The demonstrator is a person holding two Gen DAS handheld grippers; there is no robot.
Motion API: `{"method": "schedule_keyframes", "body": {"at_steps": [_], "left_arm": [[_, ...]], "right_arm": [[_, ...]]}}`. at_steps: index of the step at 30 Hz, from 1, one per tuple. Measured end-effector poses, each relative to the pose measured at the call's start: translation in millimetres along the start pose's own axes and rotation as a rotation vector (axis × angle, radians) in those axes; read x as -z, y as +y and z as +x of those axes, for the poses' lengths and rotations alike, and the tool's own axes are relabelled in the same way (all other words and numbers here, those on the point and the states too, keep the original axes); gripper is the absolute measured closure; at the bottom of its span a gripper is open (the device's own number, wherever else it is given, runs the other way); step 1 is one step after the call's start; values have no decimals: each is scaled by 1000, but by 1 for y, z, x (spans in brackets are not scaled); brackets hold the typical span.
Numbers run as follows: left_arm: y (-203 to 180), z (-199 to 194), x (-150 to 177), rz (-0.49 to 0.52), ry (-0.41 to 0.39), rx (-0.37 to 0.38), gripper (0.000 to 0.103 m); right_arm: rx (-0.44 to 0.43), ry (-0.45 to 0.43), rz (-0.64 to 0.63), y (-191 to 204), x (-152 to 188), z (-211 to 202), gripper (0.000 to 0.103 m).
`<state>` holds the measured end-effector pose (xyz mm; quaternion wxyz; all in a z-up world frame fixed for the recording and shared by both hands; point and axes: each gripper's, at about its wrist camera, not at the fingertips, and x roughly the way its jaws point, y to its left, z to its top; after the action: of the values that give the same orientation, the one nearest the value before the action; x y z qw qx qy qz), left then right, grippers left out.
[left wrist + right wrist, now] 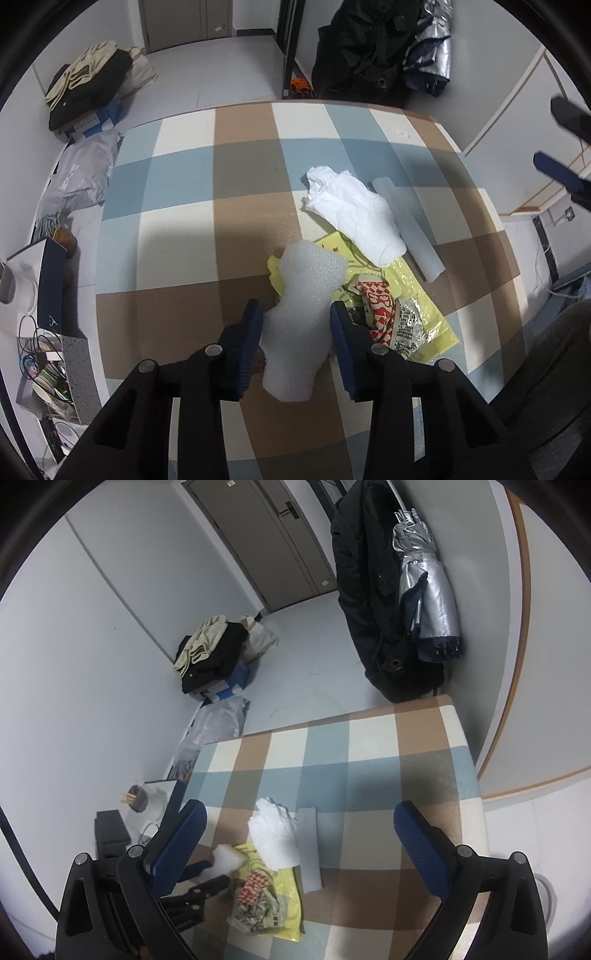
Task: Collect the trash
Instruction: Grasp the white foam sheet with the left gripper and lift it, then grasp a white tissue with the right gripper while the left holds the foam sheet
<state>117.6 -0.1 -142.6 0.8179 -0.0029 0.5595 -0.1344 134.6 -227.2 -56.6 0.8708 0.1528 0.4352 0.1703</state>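
Observation:
My left gripper (295, 314) has its blue pads on both sides of a white foam piece (301, 314) on the checked tablecloth (184, 206); the pads touch or nearly touch it. The foam also shows in the right wrist view (227, 856). Beside it lie a yellow plastic bag (424, 295), a red-and-white wrapper (378, 302), a silver foil wrapper (410, 321), crumpled white paper (354, 214) and a white foam tube (406, 229). My right gripper (299, 842) is open and empty, high above the pile (269, 893).
Left of the table are boxes, a paper roll (16, 288) and a bin of clutter (48, 376). Folded clothes (88, 85) lie on the floor. A black coat (373, 590) and a silver umbrella (424, 579) hang at the far wall.

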Motion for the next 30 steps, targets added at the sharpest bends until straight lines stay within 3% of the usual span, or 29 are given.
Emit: {"method": "schedule_keyframes", "body": {"at_steps": [13, 20, 25, 30], "left_arm": [[16, -34, -9, -109, -125, 117, 71], [39, -49, -17, -218, -203, 186, 71], [51, -56, -23, -267, -249, 204, 71], [60, -57, -27, -293, -262, 216, 71]], "right_arm": [[21, 37, -30, 6, 8, 8, 1], [16, 122, -269, 32, 7, 36, 2], [-6, 226, -456, 56, 13, 82, 9], [-59, 358, -527, 65, 27, 123, 26]]}}
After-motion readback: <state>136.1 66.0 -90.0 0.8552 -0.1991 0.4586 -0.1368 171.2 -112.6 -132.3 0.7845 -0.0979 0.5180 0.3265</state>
